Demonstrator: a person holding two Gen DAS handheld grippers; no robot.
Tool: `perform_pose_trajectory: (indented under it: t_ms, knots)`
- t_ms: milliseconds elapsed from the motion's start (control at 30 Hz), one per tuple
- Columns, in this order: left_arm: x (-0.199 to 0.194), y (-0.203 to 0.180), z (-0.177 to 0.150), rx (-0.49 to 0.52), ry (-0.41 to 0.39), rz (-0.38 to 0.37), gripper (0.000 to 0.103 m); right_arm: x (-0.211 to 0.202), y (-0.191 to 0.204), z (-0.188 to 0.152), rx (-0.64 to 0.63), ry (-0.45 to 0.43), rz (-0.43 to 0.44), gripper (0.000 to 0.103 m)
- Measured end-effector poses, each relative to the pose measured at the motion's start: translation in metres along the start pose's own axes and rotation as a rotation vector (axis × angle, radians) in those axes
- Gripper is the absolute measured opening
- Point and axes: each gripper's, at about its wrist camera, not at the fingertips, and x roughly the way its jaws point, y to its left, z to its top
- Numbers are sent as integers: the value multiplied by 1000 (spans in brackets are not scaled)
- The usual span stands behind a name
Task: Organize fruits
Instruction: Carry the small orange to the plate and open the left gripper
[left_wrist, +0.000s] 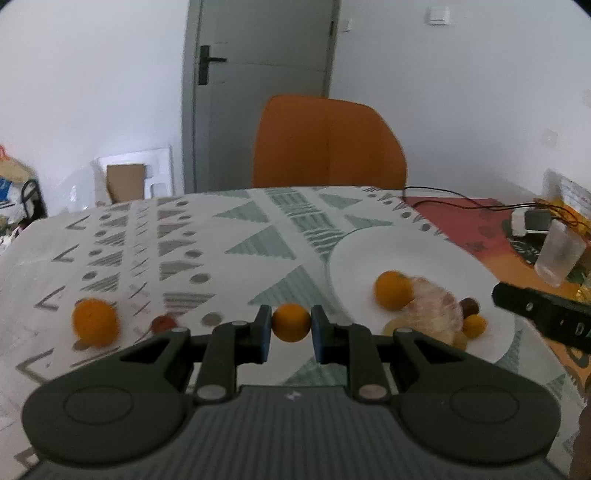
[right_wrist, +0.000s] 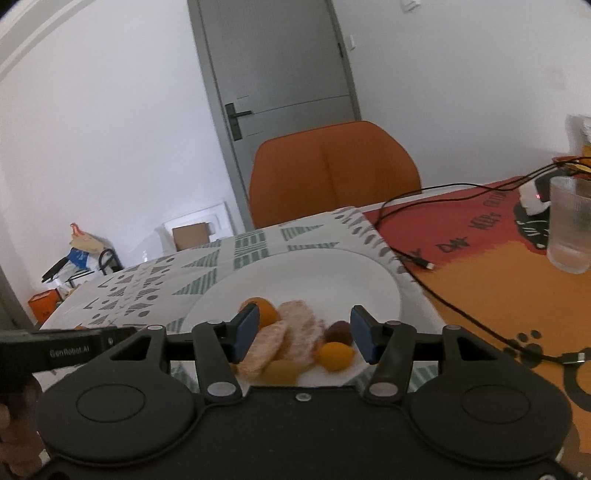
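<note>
Now orange (left_wrist: 291, 322) btwn left gripper (left_wrist: 291, 334) pads

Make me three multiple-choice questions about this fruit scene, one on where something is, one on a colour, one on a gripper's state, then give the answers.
1. Where does the white plate lie?
A. on the chair
B. on the patterned tablecloth
C. on the floor

2. What colour is the chair behind the table?
A. orange
B. blue
C. black

3. What is the left gripper doing?
A. open over the plate
B. shut on a small orange fruit
C. shut on the glass

Answers:
1. B, the tablecloth shows around the plate's rim.
2. A, its back is plainly orange.
3. B, both blue pads press the small orange fruit; the right gripper is the one open over the plate.
</note>
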Motion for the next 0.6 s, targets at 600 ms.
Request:
perform_pose_trajectory:
  t_ms: [600]
  knots:
    - [8,-54,17,112,-30,-53,25,-6,-13,-8,48,-11,8,55]
